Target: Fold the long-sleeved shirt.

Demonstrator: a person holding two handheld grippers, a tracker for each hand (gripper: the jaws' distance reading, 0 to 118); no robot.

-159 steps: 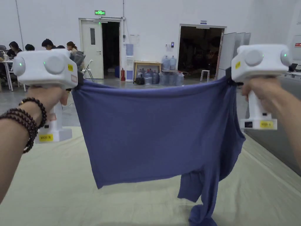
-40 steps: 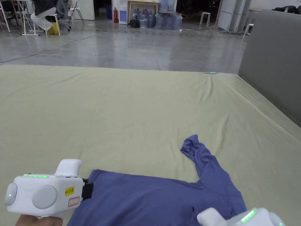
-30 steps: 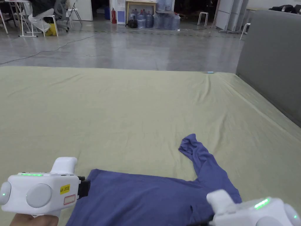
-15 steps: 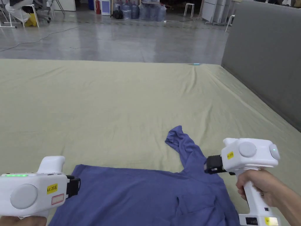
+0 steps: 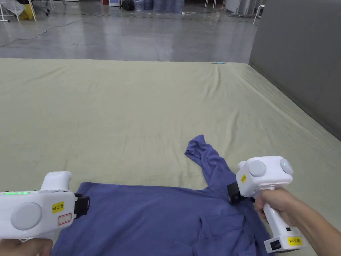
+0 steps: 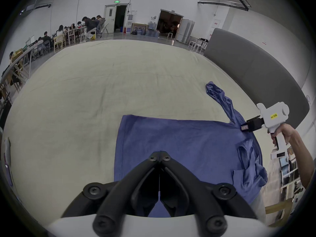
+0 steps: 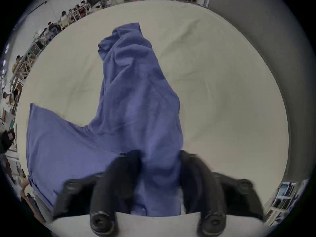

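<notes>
Blue knit long-sleeved shirt (image 5: 160,216): flat on pale green sheet (image 5: 133,110), near edge; one sleeve (image 5: 208,160) outstretched, unfolded. Left gripper (image 6: 159,155): fingers clenched, empty. Right gripper (image 7: 160,162): fingers parted astride sleeve base. Folding not begun.

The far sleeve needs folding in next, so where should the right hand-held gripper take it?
Probably at the cuff end of the sleeve, coming from the right. It lies bunched and raised off the sheet, giving the open right hand-held gripper an edge to pinch.
</notes>
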